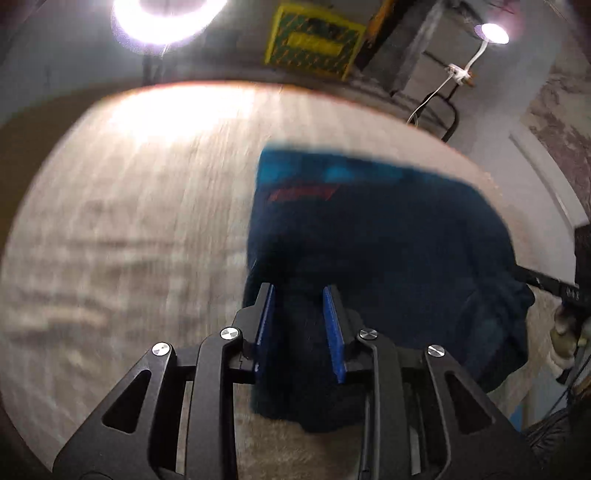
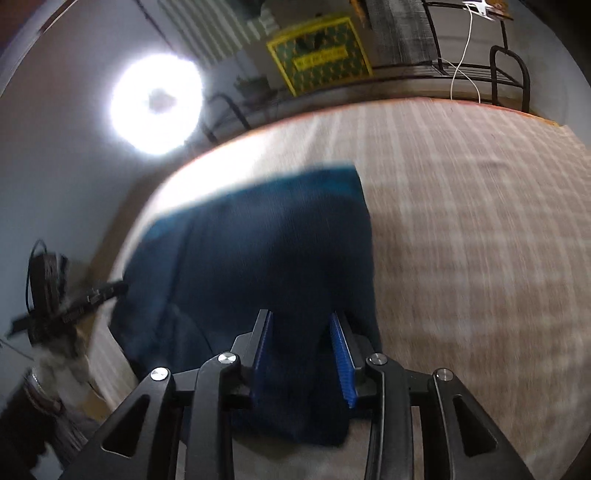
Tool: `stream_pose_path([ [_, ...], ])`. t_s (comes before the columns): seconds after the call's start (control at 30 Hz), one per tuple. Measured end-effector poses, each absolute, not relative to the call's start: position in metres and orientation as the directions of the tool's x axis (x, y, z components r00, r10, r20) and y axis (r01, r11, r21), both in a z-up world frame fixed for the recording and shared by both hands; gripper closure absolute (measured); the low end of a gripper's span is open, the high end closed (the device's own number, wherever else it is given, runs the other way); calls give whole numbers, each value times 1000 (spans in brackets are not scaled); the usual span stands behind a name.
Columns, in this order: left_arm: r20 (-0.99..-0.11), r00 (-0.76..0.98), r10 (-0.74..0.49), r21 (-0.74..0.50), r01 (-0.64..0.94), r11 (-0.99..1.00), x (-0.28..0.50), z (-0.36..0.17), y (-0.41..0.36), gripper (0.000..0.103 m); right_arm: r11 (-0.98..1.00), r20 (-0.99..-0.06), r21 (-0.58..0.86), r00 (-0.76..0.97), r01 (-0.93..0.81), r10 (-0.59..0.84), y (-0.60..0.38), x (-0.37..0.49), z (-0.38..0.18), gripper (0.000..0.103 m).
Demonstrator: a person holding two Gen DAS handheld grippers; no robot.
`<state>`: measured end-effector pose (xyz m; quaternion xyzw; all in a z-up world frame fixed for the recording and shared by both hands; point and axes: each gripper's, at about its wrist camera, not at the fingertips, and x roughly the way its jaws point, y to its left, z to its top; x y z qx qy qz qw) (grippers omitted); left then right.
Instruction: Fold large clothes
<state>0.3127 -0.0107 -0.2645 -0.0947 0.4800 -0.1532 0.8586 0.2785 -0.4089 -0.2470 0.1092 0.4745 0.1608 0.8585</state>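
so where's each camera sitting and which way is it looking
Left wrist: sits on the left gripper, looking down along its blue-padded fingers at the dark blue garment on the striped cloth surface; the other hand shows at right.
Right wrist: sits on the right gripper, aimed down at the same garment; the other gripper shows at left.
Shared: garment, surface, ring light, yellow-green box.

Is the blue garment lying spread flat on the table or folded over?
Folded over, at least partly: the blue garment lies in doubled layers with straight edges on the table. Motion blur hides how neatly.
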Motion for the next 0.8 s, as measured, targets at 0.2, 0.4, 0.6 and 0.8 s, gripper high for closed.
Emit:
stream_pose_path([
  [0.2, -800, 511, -315, -249, 196, 948, 297, -275, -17, 71, 905, -780, 399, 463, -151, 421, -426, 250, -270, 69],
  [0.4, -772, 493, -401, -370, 165, 914, 277, -260, 18, 71, 898, -768, 389, 465, -208, 440, -441, 228, -247, 65],
  [0.6, -632, 535, -560, -640, 46, 767, 280, -252, 74, 34, 911, -665, 350, 627, -219, 406, -464, 218, -224, 0],
  [0.8, -560, 434, -705, -793, -34, 609, 305, -278, 72, 31, 859, -643, 481, 596, -174, 481, -480, 250, -243, 0],
])
